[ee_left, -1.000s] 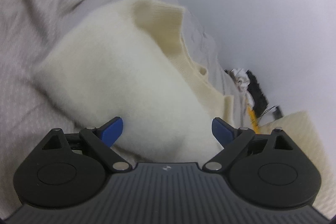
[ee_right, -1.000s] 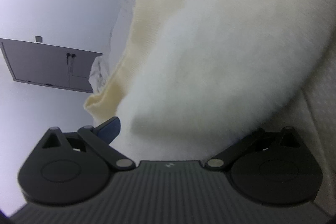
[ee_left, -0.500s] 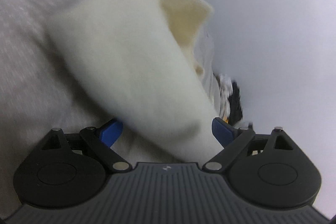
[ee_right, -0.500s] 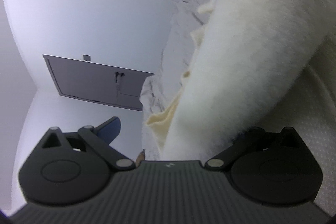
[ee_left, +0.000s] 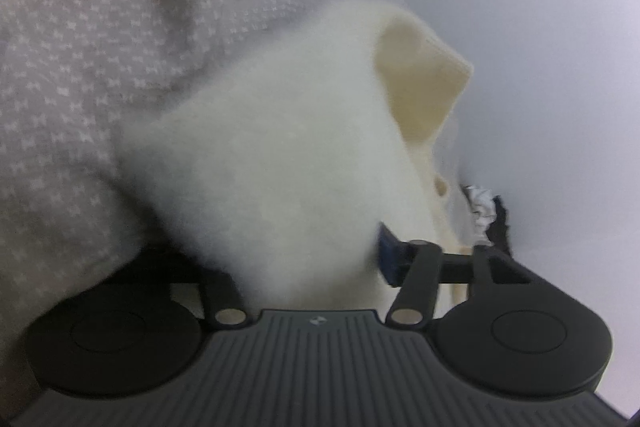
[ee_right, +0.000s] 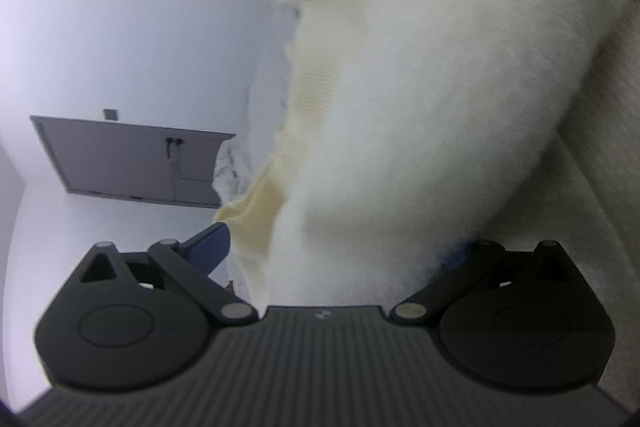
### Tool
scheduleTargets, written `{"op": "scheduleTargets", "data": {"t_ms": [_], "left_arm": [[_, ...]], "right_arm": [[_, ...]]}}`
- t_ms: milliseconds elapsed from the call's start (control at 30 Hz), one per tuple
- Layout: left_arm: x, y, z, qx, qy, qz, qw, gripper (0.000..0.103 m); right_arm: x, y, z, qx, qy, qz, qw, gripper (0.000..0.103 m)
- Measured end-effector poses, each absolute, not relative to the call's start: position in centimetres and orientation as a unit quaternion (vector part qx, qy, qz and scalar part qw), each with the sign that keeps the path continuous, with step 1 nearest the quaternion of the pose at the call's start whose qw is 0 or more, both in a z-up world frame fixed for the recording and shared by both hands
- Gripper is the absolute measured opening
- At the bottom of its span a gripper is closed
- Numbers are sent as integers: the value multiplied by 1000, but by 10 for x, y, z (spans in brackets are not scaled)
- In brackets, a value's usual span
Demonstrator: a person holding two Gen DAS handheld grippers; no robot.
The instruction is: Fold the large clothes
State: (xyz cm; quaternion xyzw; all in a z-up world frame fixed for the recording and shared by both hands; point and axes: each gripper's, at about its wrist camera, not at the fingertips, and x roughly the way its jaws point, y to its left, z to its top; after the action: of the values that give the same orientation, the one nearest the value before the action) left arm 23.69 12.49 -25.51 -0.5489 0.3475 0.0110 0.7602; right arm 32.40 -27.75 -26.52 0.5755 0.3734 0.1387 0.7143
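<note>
Fleece garment (ee_left: 280,163), cream-white and fuzzy, is gripped by both grippers and lifted above a grey patterned bedspread (ee_left: 80,67). In the left wrist view, the left gripper (ee_left: 308,259) is closed narrowly on a thick bunch of the fabric; one blue pad (ee_left: 390,255) is seen pressed against it (the other is buried in fleece). In the right wrist view, the right gripper (ee_right: 344,255) is wider, with the garment (ee_right: 420,107) filling the gap between its fingers. A ribbed hem (ee_right: 316,83) is turned outward. A white wall (ee_right: 140,7) and grey panel (ee_right: 128,159) are seen behind.
</note>
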Motion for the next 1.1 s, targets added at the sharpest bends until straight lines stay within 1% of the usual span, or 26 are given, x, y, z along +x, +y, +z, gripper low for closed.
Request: {"op": "scheduleTargets", "data": {"t_ms": [33, 67, 133, 167, 200, 233, 333, 400, 500, 567, 800, 967, 1100], "left_arm": [[238, 122, -253, -541, 347, 16, 766, 51], [240, 120, -250, -532, 346, 20, 772, 49], [244, 116, -245, -517, 342, 27, 784, 44], [246, 112, -241, -509, 340, 30, 790, 43], [247, 109, -237, -496, 337, 32, 800, 41], [257, 105, -232, -485, 334, 34, 808, 39], [256, 96, -219, -457, 323, 36, 828, 35], [254, 93, -211, -448, 310, 33, 838, 33], [244, 91, -195, -436, 293, 31, 850, 31], [237, 89, -185, -426, 283, 29, 859, 31], [180, 93, -136, -384, 258, 19, 886, 31], [132, 97, -114, -386, 250, 5, 888, 31], [97, 94, -110, -382, 258, -6, 888, 34]], "right_arm": [[322, -279, -267, 574, 374, 133, 716, 103], [322, -280, -267, 569, 374, 124, 722, 101], [323, -282, -267, 547, 373, 98, 743, 96], [323, -283, -267, 535, 372, 84, 754, 87], [325, -284, -268, 523, 374, 70, 762, 82], [327, -285, -270, 517, 376, 64, 766, 81], [328, -288, -273, 503, 375, 65, 776, 68], [322, -289, -265, 484, 362, 71, 794, 52], [316, -289, -252, 469, 339, 86, 811, 41], [312, -288, -244, 460, 324, 95, 821, 39], [280, -290, -206, 432, 293, 123, 844, 39], [251, -298, -184, 428, 301, 133, 842, 39], [226, -305, -178, 427, 309, 142, 838, 40]]}}
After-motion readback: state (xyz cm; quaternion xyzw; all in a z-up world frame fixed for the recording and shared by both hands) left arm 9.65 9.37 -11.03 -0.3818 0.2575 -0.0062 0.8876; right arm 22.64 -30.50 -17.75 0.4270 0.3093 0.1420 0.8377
